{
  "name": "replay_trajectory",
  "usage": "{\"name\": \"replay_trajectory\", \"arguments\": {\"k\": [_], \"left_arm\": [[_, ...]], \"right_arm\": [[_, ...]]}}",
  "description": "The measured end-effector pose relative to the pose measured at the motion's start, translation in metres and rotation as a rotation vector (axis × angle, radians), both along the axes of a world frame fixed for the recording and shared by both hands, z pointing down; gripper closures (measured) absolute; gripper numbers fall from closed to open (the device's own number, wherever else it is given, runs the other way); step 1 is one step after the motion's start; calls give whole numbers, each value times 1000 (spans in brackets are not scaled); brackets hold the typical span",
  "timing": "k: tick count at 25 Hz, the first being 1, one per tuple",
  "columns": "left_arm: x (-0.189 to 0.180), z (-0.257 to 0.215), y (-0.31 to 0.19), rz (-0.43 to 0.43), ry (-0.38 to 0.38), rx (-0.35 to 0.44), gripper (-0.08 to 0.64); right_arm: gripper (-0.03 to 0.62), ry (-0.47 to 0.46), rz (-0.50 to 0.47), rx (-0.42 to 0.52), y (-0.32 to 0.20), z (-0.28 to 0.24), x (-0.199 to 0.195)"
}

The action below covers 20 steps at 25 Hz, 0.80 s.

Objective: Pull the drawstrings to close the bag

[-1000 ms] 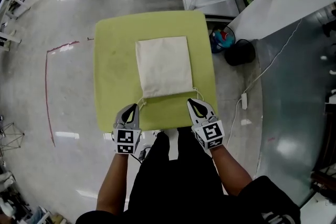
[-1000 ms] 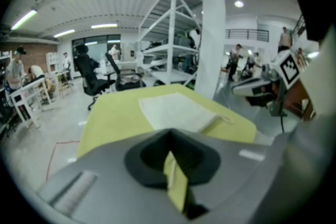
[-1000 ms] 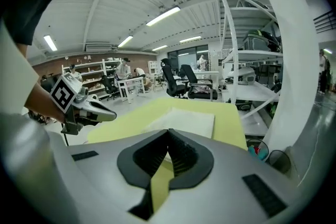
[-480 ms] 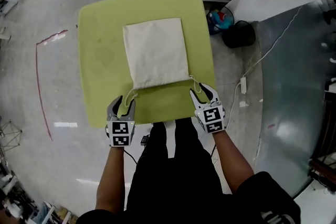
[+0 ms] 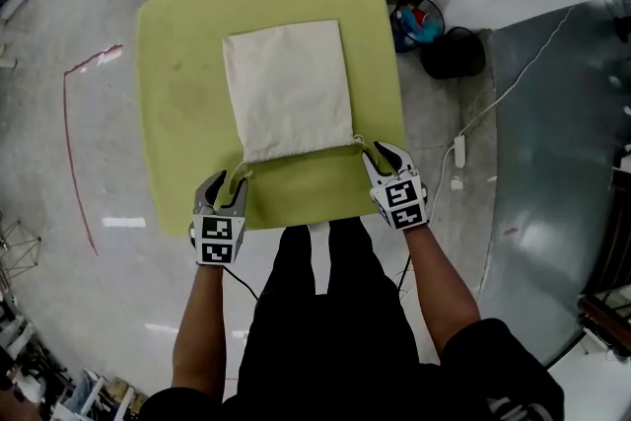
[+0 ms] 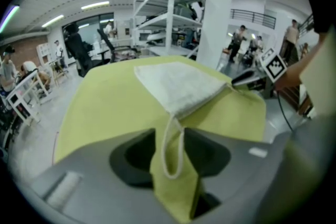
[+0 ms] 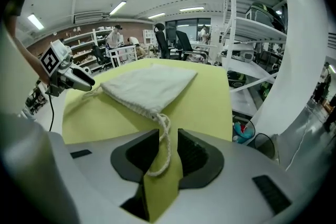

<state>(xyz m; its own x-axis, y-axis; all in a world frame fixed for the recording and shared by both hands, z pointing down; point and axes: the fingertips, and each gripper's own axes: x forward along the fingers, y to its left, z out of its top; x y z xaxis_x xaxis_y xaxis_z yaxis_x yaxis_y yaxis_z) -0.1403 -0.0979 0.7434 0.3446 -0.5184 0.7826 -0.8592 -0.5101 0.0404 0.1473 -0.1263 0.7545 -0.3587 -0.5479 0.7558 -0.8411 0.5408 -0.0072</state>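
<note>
The cloth bag (image 5: 288, 89) lay flat near the middle of the yellow-green table (image 5: 177, 113), its gathered mouth toward the person and a cord loop trailing from each near corner. The head view placed the left gripper (image 5: 227, 184) at the mouth's left corner and the right gripper (image 5: 380, 153) at its right corner, both low over the table's near edge, but it did not resolve the cords against the jaws. The left gripper view supplied that detail: the left cord loop (image 6: 172, 149) lay on the table inside a wide gap, with neither pad pressing on it. The right gripper view showed the right cord loop (image 7: 160, 149) between jaws that stood less far apart, table surface visible beside it; whether the cord brushed a pad could not be determined. Both pairs of jaws had just been opening and were unclamped. Only the head view showed the black bin (image 5: 452, 52) on the floor beside the table and the red line (image 5: 67, 133) on the floor. Only the gripper views showed the white shelving (image 7: 252, 23) and people standing in the background (image 6: 239, 39).
</note>
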Motion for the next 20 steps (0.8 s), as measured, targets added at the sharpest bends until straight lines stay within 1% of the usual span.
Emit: {"name": "replay_trajectory", "arguments": {"k": [3, 7, 11, 16, 20], "left_arm": [[4, 3, -3, 33, -26, 9, 413], [8, 9, -2, 46, -26, -7, 422], [10, 13, -3, 44, -8, -29, 422], [10, 14, -6, 27, 20, -44, 425], [13, 14, -6, 38, 41, -58, 425]], "right_arm": [[493, -7, -15, -7, 0, 5, 0], [512, -19, -17, -5, 0, 8, -4], [527, -24, -40, -10, -1, 7, -8], [538, -48, -38, -27, -1, 5, -6], [545, -82, -46, -28, -1, 2, -4]]}}
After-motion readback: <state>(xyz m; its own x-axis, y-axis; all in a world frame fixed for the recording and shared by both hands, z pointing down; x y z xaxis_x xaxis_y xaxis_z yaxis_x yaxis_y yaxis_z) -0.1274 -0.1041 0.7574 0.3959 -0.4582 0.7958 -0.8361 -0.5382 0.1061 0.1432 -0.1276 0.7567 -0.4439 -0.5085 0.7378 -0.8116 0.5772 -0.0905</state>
